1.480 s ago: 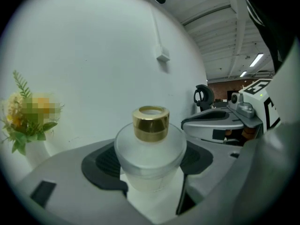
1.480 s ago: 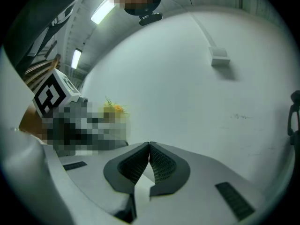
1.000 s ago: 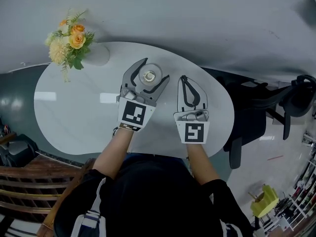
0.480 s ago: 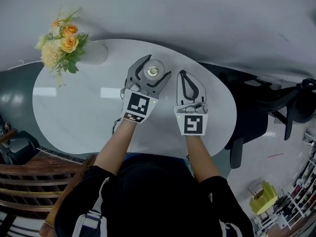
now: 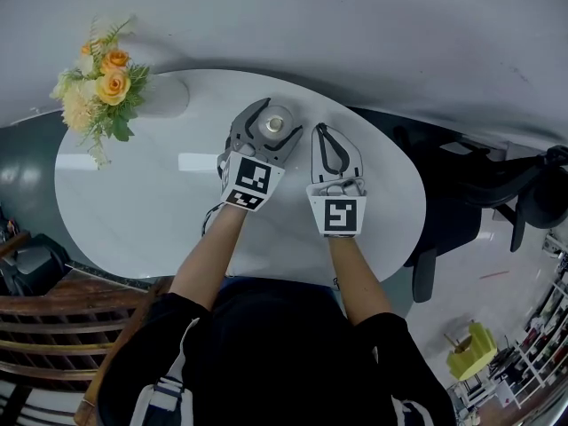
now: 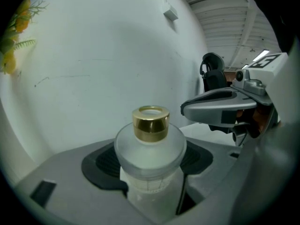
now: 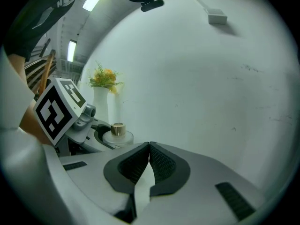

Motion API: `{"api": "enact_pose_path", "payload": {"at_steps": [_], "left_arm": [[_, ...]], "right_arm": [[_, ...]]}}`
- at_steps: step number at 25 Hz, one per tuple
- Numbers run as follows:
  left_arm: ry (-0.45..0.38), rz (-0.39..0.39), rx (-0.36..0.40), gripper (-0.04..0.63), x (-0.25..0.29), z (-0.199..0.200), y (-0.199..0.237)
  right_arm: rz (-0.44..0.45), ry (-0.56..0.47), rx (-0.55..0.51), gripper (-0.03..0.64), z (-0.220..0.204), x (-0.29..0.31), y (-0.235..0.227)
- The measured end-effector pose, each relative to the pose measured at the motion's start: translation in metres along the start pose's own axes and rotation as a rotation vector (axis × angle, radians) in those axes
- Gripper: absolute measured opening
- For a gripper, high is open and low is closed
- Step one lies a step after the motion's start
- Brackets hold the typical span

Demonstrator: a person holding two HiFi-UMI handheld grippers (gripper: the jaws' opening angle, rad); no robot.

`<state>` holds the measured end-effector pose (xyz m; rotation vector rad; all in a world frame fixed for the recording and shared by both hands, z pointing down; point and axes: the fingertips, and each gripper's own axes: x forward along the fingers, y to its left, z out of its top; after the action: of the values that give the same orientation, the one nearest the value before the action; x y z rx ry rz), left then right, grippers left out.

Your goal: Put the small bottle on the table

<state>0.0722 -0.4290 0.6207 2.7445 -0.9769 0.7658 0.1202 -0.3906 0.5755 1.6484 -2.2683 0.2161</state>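
The small bottle, frosted with a gold cap, stands upright between the pads of my left gripper, which is shut on its body. It is over the far middle of the white oval table; whether its base touches the top is hidden. My right gripper hovers just to the right of the left one, its pads pressed together and empty. The right gripper view shows the bottle to its left, in the left gripper's jaws.
A white vase of yellow and orange flowers stands at the table's far left. A black office chair is right of the table, a wooden chair at my near left. A pale wall rises behind the table.
Both grippers have shifted slightly; the right one now sits a little closer to the left one. The bottle stays gripped in the left gripper.
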Motion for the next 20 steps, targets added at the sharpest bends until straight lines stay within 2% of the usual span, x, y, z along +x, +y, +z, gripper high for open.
{"api": "enact_pose_path", "payload": {"at_steps": [6,15,20], "left_arm": [[0.015,-0.010,0.015,0.334,0.013,-0.006,0.000],[0.031,-0.023,0.014,0.334,0.023,-0.018,-0.002],[0.001,-0.040,0.010,0.334,0.023,-0.018,-0.003]], "right_arm": [[0.011,-0.089,-0.018,0.022,-0.001,0.011,-0.001],[0.015,-0.070,0.000,0.023,-0.009,0.018,-0.002],[0.015,-0.038,0.009,0.022,-0.014,0.018,-0.002]]}}
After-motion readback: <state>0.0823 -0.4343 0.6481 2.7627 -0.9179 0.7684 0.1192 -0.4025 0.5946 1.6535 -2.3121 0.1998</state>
